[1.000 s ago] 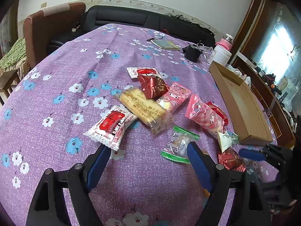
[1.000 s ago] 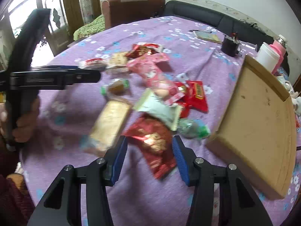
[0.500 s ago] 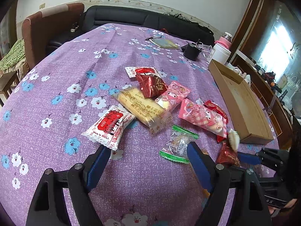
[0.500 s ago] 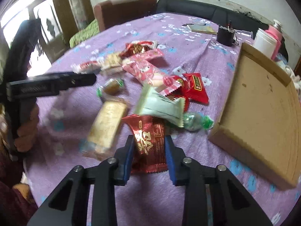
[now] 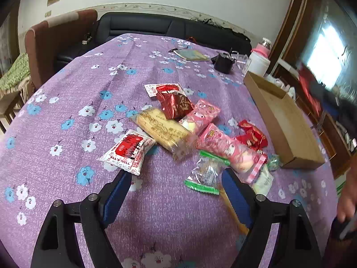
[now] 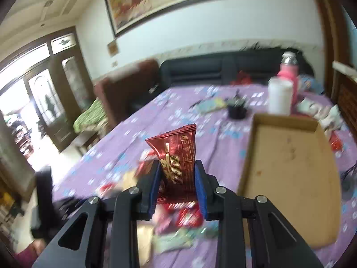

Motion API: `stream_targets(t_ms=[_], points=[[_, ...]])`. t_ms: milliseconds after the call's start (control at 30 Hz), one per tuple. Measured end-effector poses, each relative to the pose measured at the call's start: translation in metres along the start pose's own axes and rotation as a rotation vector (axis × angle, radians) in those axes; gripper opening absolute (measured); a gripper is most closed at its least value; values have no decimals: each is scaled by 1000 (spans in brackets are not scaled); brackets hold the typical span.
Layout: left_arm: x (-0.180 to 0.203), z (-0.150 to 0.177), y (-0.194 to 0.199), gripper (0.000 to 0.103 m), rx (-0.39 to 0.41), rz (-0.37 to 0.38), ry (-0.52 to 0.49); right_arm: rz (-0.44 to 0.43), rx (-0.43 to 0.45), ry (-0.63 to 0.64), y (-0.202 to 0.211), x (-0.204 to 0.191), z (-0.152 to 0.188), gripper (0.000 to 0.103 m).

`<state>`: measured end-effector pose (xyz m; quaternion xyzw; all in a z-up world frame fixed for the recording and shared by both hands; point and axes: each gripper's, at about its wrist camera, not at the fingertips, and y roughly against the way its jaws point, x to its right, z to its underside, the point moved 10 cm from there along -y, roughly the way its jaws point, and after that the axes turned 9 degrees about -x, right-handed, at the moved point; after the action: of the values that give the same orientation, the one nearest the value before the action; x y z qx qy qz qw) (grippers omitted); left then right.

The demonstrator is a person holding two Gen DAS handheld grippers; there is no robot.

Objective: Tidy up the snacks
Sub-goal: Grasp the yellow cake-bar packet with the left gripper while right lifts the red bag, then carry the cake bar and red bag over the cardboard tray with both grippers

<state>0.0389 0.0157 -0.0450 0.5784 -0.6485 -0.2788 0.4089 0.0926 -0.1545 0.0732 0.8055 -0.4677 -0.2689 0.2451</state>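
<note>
"ALL'S WELL" on red-and-white snack packet, other packets' print unreadable

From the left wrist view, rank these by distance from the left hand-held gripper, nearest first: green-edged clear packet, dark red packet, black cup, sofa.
1. Green-edged clear packet, just ahead of the left hand-held gripper, towards its right finger.
2. Dark red packet, mid-table.
3. Black cup, far right.
4. Sofa, behind the table.

Your snack pile lies mid-table, just ahead of your left tool. The cardboard tray sits to the pile's right, near the table edge. Behind the tray stand a cup and a bottle. A sofa runs behind the table. Your right tool holds a packet above the pile, left of the tray.
</note>
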Motion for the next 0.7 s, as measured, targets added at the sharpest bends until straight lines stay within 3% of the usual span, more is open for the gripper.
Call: stream_targets(t_ms=[33, 133, 233, 333, 400, 700], points=[[2, 3, 3, 86, -7, -16, -2, 9, 8, -3, -1, 5, -1, 29], [23, 16, 19, 86, -32, 54, -15, 10, 14, -34, -6, 28, 6, 29], [47, 24, 25, 86, -50, 27, -60, 6, -2, -80, -13, 49, 14, 28], [73, 40, 14, 67, -123, 25, -87, -16, 6, -117, -11, 64, 12, 29], [80, 48, 7, 56, -158, 5, -82, -20, 24, -127, -7, 67, 9, 29], [94, 51, -16, 56, -185, -165, -95, -40, 63, -121, 8, 64, 2, 29]])
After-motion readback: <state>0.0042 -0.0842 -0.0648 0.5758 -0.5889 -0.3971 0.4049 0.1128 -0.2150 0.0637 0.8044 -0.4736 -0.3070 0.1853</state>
